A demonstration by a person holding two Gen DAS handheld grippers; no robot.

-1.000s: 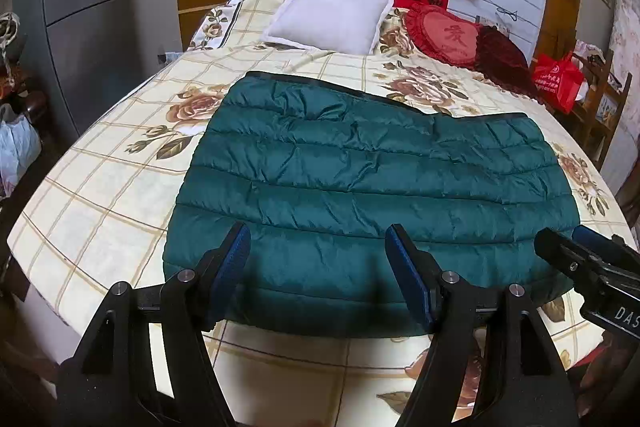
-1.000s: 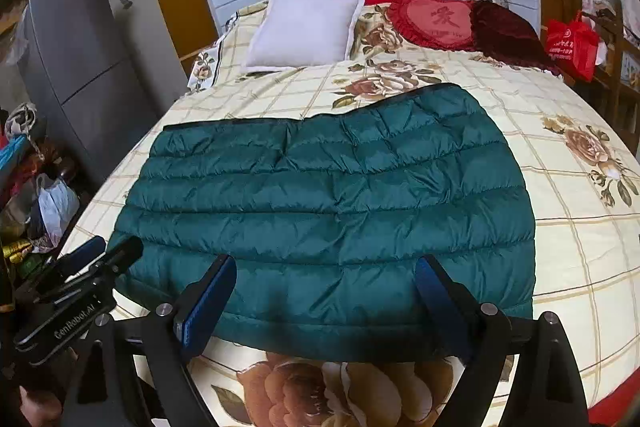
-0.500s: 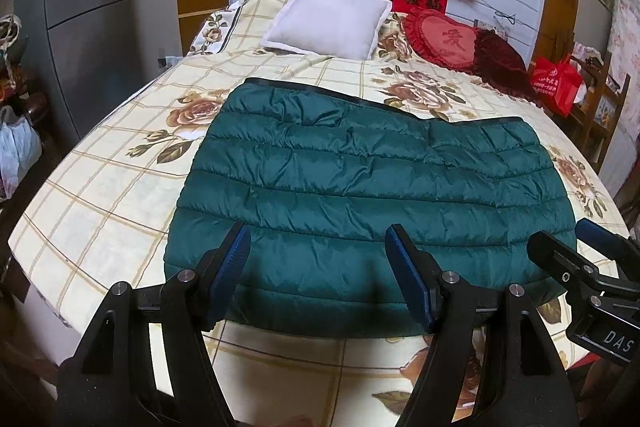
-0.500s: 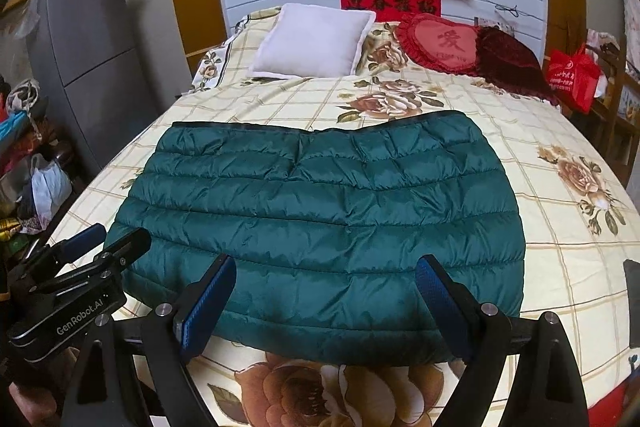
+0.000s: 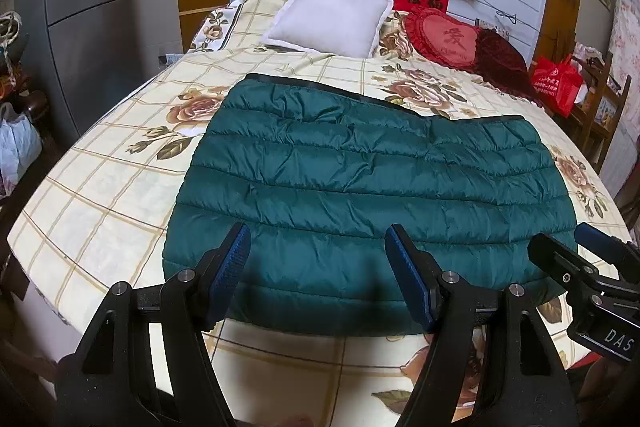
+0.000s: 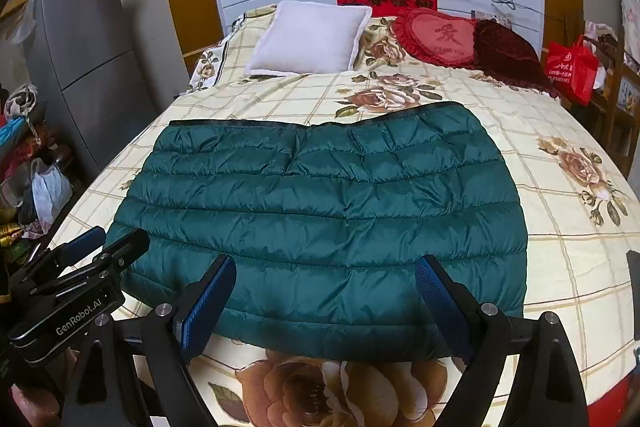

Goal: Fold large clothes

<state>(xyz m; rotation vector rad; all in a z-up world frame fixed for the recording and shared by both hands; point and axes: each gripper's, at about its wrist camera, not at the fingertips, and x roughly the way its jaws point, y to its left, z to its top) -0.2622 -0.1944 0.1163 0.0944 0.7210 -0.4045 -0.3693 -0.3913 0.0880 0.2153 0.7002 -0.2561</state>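
The left hand-held gripper (image 5: pixel 318 267) consists of matte black angular arms with silver screw heads at the joints and blue ribbed pads (image 5: pixel 230 269) on the inner finger faces. The right hand-held gripper (image 6: pixel 324 301) is of identical build, with blue pads (image 6: pixel 436 297). White lettering marks the housings: "GenRobot.AI" at 8 o'clock in the right wrist view, "DAS" at 4 o'clock in the left.

Bed (image 5: pixel 100 195) covered by a cream sheet with a tan grid and rose print. Lying directly on it: dark green quilted garment (image 5: pixel 360 187), folded into a broad rectangle, flat, occupying the middle and near part, black-trimmed edge toward the headboard end. At the head end: white square pillow (image 5: pixel 332 17); beside it a red heart-shaped cushion (image 5: pixel 442 37); touching that, a dark maroon cushion (image 5: pixel 500 61).
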